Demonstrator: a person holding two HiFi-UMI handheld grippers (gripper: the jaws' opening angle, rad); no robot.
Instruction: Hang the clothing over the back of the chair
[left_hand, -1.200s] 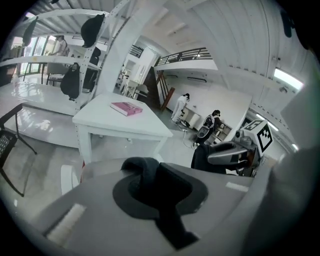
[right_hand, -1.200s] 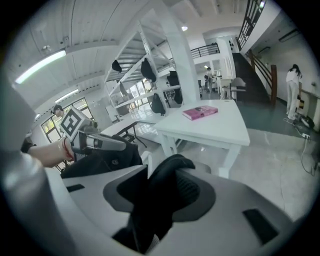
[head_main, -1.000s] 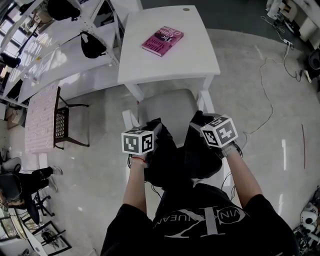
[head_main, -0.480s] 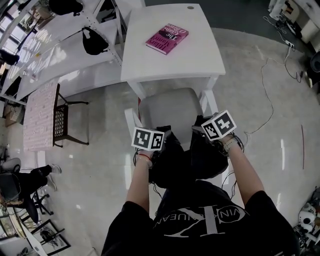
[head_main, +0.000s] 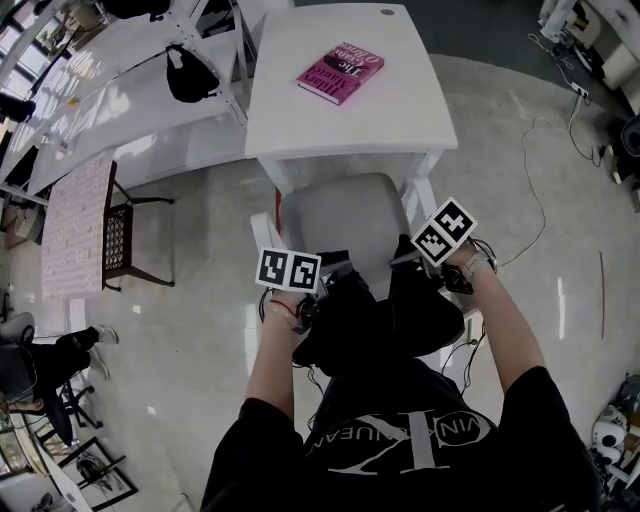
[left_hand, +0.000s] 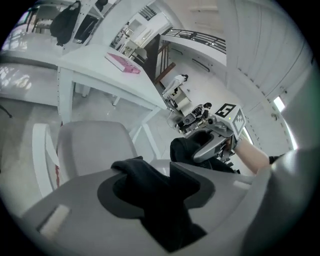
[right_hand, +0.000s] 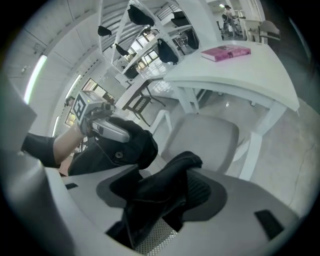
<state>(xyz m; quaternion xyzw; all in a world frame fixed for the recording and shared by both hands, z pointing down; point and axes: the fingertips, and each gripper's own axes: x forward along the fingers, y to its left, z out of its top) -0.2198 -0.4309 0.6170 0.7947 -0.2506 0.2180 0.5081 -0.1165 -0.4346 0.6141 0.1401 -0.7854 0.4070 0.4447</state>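
Note:
A black garment (head_main: 372, 318) hangs bunched over the back of a grey-seated chair (head_main: 338, 212) just in front of the person. My left gripper (head_main: 332, 282) is at its left end and its jaws are opening. A fold of the black cloth (left_hand: 150, 192) still lies loosely between them. My right gripper (head_main: 407, 257) is at the garment's right end, with its jaws opening wide around another fold of the cloth (right_hand: 165, 200). The left gripper view shows the right gripper (left_hand: 214, 142), and the right gripper view shows the left gripper (right_hand: 106, 128).
A white desk (head_main: 352, 120) stands right behind the chair with a pink book (head_main: 340, 73) on it. White chair arms (head_main: 262, 238) flank the seat. Shelving (head_main: 110, 90) with dark bags runs at the left, and a cable (head_main: 540, 200) lies on the floor at the right.
Both grippers have come down with the black garment onto the chair back. The right marker cube has tilted. The cloth now sits lower and more spread out.

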